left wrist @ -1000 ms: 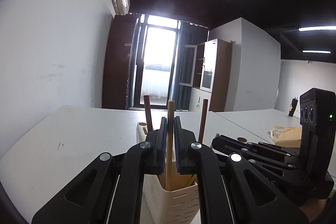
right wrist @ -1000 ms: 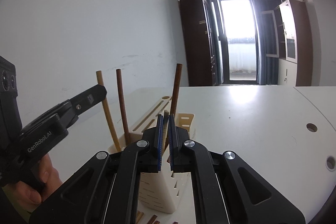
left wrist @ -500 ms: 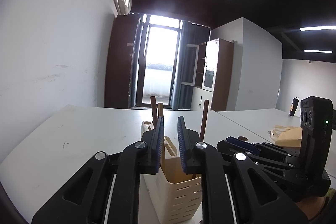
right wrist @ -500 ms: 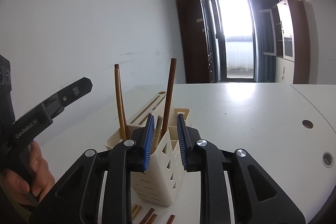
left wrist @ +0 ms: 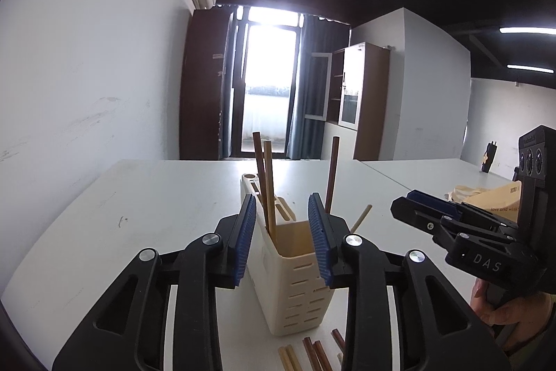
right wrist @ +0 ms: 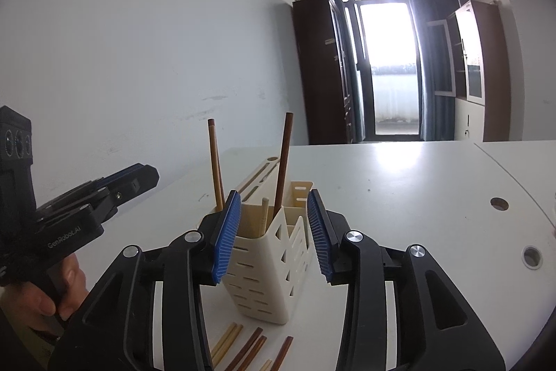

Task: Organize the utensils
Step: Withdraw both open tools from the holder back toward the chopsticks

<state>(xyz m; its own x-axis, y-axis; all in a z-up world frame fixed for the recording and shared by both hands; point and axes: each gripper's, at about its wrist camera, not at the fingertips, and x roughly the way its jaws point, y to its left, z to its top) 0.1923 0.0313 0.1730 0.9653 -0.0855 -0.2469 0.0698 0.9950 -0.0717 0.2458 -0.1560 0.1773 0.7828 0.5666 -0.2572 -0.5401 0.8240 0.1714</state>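
Observation:
A cream slotted utensil holder (left wrist: 299, 273) (right wrist: 267, 266) stands on the white table with several chopsticks upright in it: a dark one (left wrist: 332, 172) (right wrist: 283, 162) and a light one (left wrist: 269, 183) (right wrist: 215, 162). My left gripper (left wrist: 281, 199) hovers just above and before the holder, its jaws opening, its pads touching nothing. My right gripper (right wrist: 274, 193) hangs over the holder's other end, its jaws also opening and free. Each gripper shows in the other's view: the right gripper (left wrist: 403, 206) and the left gripper (right wrist: 147, 176). Loose chopsticks (left wrist: 312, 353) (right wrist: 243, 346) lie before the holder.
The white table (right wrist: 399, 190) runs back to a dark door and cabinets, with a wall along its left. Round cable holes (right wrist: 499, 204) sit at the right. A paper bag (left wrist: 493, 197) lies on the neighbouring table. A person's hands (left wrist: 504, 312) (right wrist: 52, 294) hold the grippers.
Both grippers were shut on upright chopsticks a second ago. The jaws have spread, the chopsticks have dropped into the holder, and both grippers have drawn back slightly.

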